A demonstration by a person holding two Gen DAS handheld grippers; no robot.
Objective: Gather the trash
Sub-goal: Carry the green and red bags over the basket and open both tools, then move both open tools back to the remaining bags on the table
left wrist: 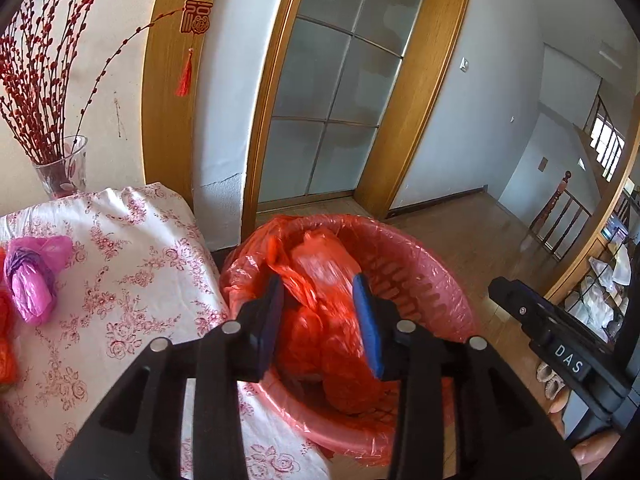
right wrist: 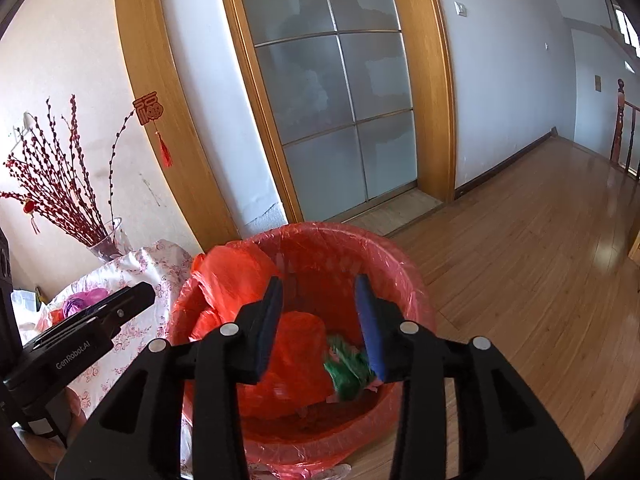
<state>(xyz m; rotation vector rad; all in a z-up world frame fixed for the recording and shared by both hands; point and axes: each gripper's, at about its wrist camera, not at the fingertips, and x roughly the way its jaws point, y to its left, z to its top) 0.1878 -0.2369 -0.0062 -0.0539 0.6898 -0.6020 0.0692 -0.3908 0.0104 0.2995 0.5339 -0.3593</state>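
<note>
Over lined bin [left wrist: 420,248] beside bench [left wrist: 132,264]: both hand-held grippers, left [left wrist: 320,312] and right [right wrist: 320,312], agape and empty, presumably for dropping; pink bag [left wrist: 34,276] uncollected.

Black plastic tongs [left wrist: 318,308] with blue pads [left wrist: 368,324], silver screws, white lettering.

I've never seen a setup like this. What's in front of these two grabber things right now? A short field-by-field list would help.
left gripper: open, above the bin, holding nothing
right gripper: open, above the bin, holding nothing
bin: red-lined basket on the floor beside the table
in the bin: orange-red bags, green wad
table: floral cloth
left on table: pink bag bundle
also on table: glass vase of red branches
</note>
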